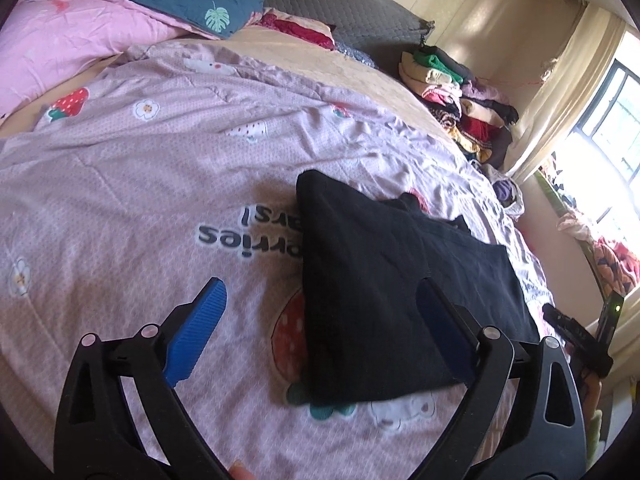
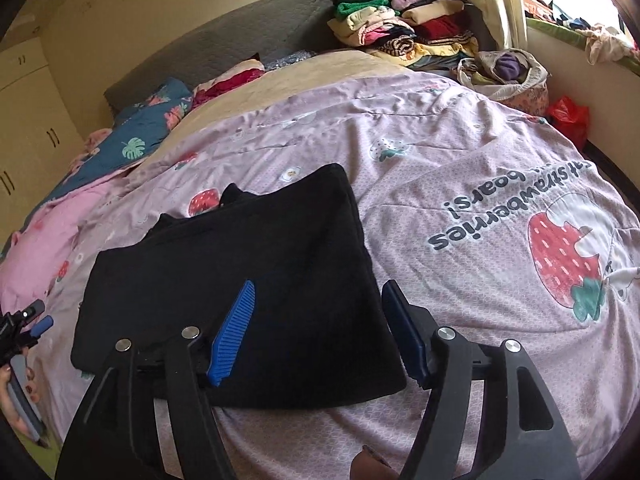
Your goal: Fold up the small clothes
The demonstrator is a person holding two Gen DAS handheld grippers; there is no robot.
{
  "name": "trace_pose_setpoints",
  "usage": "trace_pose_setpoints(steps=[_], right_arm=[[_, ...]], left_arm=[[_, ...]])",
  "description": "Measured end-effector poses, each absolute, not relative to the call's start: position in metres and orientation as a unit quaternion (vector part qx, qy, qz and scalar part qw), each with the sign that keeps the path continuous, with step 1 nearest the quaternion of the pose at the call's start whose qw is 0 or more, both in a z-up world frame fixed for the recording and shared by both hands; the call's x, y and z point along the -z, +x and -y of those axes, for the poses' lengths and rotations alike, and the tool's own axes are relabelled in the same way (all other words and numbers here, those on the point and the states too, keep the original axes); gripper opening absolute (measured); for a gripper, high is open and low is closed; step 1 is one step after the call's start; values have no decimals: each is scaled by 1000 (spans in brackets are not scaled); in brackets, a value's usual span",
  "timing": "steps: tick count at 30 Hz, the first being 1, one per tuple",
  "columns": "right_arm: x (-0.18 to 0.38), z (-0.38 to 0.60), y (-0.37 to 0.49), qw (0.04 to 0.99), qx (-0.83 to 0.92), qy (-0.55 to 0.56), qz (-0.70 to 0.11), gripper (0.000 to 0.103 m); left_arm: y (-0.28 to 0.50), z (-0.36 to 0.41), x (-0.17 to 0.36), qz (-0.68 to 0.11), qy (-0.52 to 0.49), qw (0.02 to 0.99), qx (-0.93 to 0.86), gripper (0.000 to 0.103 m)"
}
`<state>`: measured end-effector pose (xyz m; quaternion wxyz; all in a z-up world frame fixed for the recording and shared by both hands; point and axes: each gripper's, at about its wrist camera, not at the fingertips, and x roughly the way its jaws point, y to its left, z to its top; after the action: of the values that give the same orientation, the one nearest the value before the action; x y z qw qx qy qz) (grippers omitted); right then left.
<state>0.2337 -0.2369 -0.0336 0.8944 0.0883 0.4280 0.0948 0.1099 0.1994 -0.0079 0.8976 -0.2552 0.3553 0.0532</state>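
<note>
The folded black garment [image 1: 384, 280] lies flat on the pink strawberry-print quilt [image 1: 140, 180], at lower centre of both wrist views, its long axis running up-left to lower-right. The right tongs [image 2: 318, 332] hang released directly over its near edge; the left tongs [image 1: 320, 328], also released and empty, straddle its left edge

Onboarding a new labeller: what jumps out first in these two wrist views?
The folded black garment lies flat on the lilac strawberry-print quilt, directly ahead of both cameras. The left gripper and right gripper, both with blue ribbed pads, are open above its near edge, holding nothing. Behind, a heap of folded clothes in mixed colours sits at the bed's far corner by the window.
</note>
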Motion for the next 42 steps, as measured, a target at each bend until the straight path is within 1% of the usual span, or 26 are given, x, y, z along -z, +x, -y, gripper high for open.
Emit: trace_pose_setpoints(steps=[2,9,10,11,12,16,25,31,33,35,38,39,41,42], right_arm=[[32,235,232,895,-98,90,-426,68],[30,237,227,896,-100,99,-422,69],[29,237,227,896,-102,100,-421,70],[29,237,228,896,-101,102,-420,74],[29,237,228,896,-101,105,-420,75],[32,236,230,893,-102,105,-425,75],[52,244,230,880,-89,111,-453,75],[69,250,232,867,-96,123,-473,75],[73,253,232,865,-95,127,-476,75],[73,253,232,865,-96,124,-476,74],[72,255,231,867,-97,127,-473,73],[73,256,231,867,-97,128,-472,72],[73,258,231,868,-93,131,-470,68],[74,259,232,868,-92,132,-470,63]], left_arm=[[107,-198,12,-362,-263,893,-45,89],[103,-189,21,-381,-278,882,-28,89],[101,-187,20,-380,-278,882,-26,89],[100,-186,18,-380,-275,883,-26,89],[99,-184,17,-381,-272,883,-26,89],[100,-180,17,-383,-270,883,-20,89],[108,-173,44,-411,-271,870,-29,89],[111,-179,61,-407,-304,861,-34,89],[111,-179,61,-400,-307,863,-37,85],[111,-177,60,-395,-310,864,-35,70],[113,-174,59,-393,-321,861,-22,58],[114,-173,59,-393,-322,861,-19,55],[114,-171,58,-389,-323,862,-12,40],[114,-170,58,-390,-321,863,-10,38]])
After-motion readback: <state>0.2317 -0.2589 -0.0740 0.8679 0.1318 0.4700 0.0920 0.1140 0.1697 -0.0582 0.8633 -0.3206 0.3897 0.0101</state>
